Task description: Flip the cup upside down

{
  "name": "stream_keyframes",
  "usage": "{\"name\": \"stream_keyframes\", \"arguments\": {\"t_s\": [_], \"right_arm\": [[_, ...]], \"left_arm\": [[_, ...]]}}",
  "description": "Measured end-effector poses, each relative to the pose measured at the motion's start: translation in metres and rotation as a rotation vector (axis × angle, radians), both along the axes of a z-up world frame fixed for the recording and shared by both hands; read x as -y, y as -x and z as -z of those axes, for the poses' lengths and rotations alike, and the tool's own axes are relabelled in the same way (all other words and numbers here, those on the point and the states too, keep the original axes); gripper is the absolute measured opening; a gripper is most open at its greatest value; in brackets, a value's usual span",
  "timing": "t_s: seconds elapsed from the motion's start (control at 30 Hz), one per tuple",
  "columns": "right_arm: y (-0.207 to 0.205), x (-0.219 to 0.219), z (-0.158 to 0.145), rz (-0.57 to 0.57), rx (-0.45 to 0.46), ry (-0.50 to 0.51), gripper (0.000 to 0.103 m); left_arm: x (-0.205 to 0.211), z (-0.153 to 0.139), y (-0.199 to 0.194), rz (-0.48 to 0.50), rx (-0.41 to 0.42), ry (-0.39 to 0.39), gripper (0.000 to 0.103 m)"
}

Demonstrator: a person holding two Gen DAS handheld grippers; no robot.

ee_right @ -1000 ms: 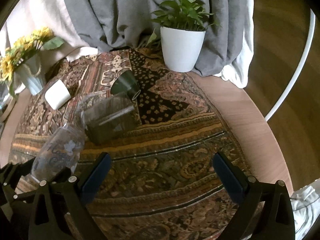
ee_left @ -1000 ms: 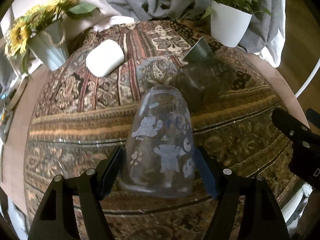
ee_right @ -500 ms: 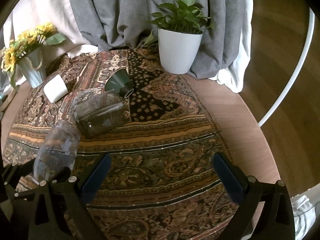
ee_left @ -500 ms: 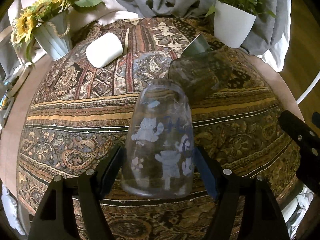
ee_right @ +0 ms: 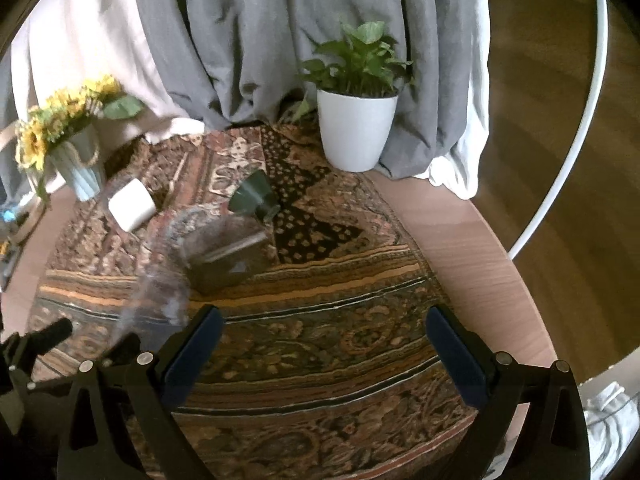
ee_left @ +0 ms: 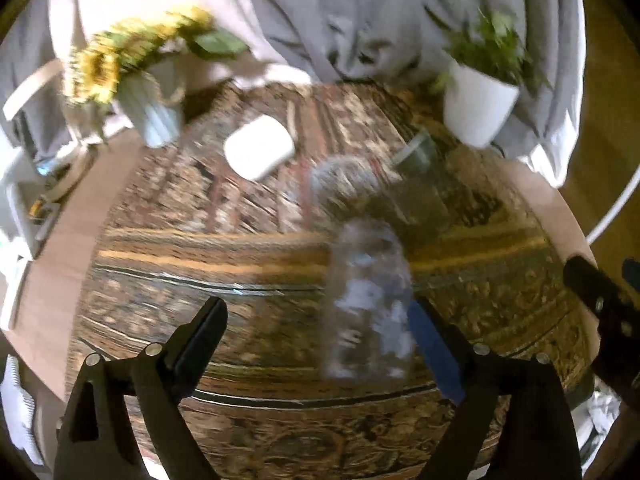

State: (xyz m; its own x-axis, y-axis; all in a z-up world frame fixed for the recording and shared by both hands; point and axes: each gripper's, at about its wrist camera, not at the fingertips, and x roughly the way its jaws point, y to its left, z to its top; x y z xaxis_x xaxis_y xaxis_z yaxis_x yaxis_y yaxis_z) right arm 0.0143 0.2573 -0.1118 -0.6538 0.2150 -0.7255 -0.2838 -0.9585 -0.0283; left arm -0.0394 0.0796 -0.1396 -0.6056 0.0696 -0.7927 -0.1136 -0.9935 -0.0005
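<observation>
A patterned cloth (ee_right: 320, 320) covers the round table (ee_right: 480, 248); grey curtain (ee_right: 280, 40) at upper frame. Both tongs (ee_left: 316, 336) (ee_right: 320, 344) spread wide; the clear cup (ee_left: 370, 300) stands mouth-down at centre.

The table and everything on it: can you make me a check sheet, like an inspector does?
Surface: round wooden table covered by a patterned cloth.
Job's things: clear printed cup stands wide end down on the cloth; blurred.
Clutter: white cup, green cup and a clear glass lie on their sides; sunflower vase; potted plant.
Grippers: left gripper open, its right finger right beside the printed cup; contact unclear. Right gripper open, empty.
Cables: nothing seen.
Surroundings: grey drape behind, wood floor, white hoop.
</observation>
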Motion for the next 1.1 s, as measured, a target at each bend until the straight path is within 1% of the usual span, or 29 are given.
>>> {"name": "stream_keyframes", "arguments": {"t_s": [0.17,0.23,0.37,0.53,0.73,0.9,1.1], "right_arm": [[-0.001,0.026,-0.004,-0.013,0.002,0.045,0.102],[0.001,0.035,-0.002,-0.019,0.011,0.063,0.102],[0.002,0.056,0.006,-0.029,0.038,0.098,0.102],[0.006,0.085,0.024,-0.044,0.089,0.133,0.102],[0.012,0.108,0.043,-0.043,0.134,0.161,0.102],[0.020,0.113,0.057,-0.012,0.158,0.178,0.102],[0.029,0.119,0.072,0.001,0.189,0.168,0.102]], "left_arm": [[0.034,-0.020,0.000,-0.065,-0.063,0.004,0.100],[0.047,-0.024,-0.001,-0.079,-0.076,0.008,0.100],[0.070,-0.026,-0.004,-0.089,-0.087,0.033,0.101],[0.095,-0.020,-0.004,-0.082,-0.084,0.065,0.101],[0.112,-0.006,0.002,-0.073,-0.044,0.077,0.101],[0.119,0.008,0.008,-0.060,-0.009,0.085,0.101],[0.120,0.022,0.012,-0.040,0.027,0.096,0.101]]}}
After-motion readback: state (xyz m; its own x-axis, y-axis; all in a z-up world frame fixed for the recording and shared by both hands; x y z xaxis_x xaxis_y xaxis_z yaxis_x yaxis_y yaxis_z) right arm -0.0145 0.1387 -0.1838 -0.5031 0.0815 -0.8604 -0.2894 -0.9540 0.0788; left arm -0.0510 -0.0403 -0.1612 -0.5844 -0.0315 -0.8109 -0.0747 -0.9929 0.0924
